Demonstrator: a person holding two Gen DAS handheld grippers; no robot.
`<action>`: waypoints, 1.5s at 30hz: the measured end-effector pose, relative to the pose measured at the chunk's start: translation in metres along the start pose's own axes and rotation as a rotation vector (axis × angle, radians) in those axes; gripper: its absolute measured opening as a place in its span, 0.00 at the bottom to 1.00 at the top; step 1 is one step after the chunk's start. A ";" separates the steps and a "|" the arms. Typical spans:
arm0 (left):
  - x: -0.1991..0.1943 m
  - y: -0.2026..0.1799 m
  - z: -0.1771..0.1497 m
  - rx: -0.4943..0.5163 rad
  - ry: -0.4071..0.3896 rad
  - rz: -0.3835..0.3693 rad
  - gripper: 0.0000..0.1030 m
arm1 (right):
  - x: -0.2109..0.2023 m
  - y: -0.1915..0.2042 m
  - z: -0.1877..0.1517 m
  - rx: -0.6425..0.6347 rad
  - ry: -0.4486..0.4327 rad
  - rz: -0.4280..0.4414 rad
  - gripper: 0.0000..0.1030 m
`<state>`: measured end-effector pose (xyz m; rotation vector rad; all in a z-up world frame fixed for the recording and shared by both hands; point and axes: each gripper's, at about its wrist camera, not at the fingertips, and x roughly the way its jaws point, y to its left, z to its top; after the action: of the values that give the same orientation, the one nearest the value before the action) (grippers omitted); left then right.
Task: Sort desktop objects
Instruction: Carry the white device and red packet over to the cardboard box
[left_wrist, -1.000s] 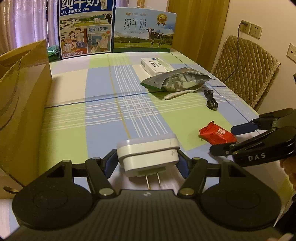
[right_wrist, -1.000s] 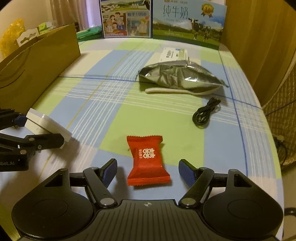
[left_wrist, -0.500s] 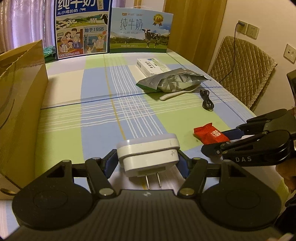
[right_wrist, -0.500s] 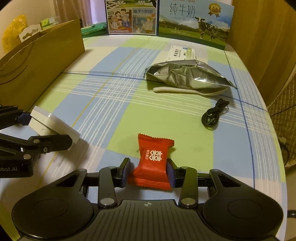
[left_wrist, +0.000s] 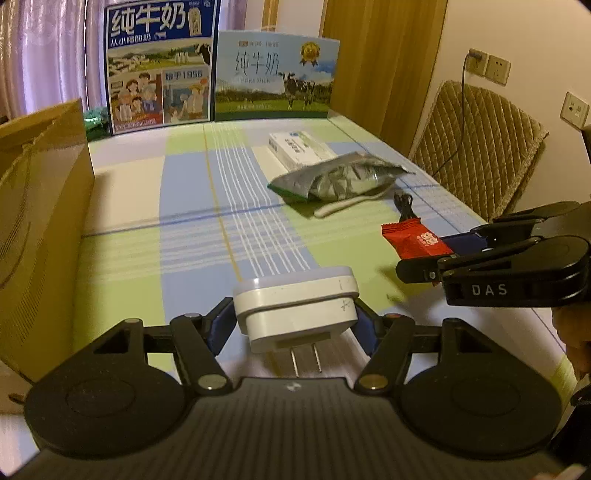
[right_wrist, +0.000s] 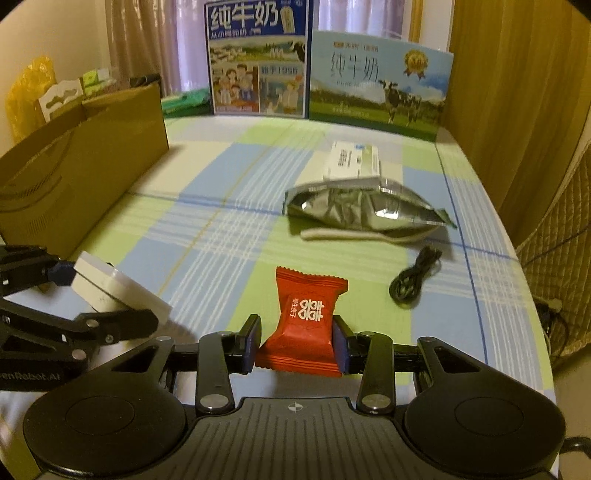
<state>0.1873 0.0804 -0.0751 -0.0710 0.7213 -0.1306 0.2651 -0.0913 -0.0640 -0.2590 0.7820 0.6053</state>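
A: Status of the 2 grippers?

B: Left gripper (left_wrist: 295, 325) clamps white plug (left_wrist: 295, 308); right gripper (right_wrist: 297, 341) clamps red candy (right_wrist: 304, 319). Paper bag (left_wrist: 40, 229) lies left, nearer the left gripper.

Can't see my left gripper's (left_wrist: 295, 325) pads, plug adapter (left_wrist: 295, 306) covers them. Spoon (right_wrist: 369, 234) mostly hidden under foil bag (right_wrist: 362, 205). Paper bag (left_wrist: 33, 221) cut off at frame's left edge. Small box (right_wrist: 352, 160) print too blurry to read.
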 end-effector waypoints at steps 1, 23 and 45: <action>-0.002 0.001 0.003 0.003 -0.009 0.005 0.60 | -0.002 0.001 0.002 0.001 -0.009 0.002 0.36; -0.107 0.064 0.057 -0.013 -0.224 0.219 0.60 | -0.053 0.058 0.094 0.035 -0.272 0.095 0.36; -0.193 0.209 0.039 -0.137 -0.183 0.425 0.60 | -0.016 0.213 0.141 -0.073 -0.276 0.362 0.36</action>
<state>0.0898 0.3157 0.0571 -0.0586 0.5483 0.3282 0.2107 0.1338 0.0446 -0.0957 0.5418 0.9894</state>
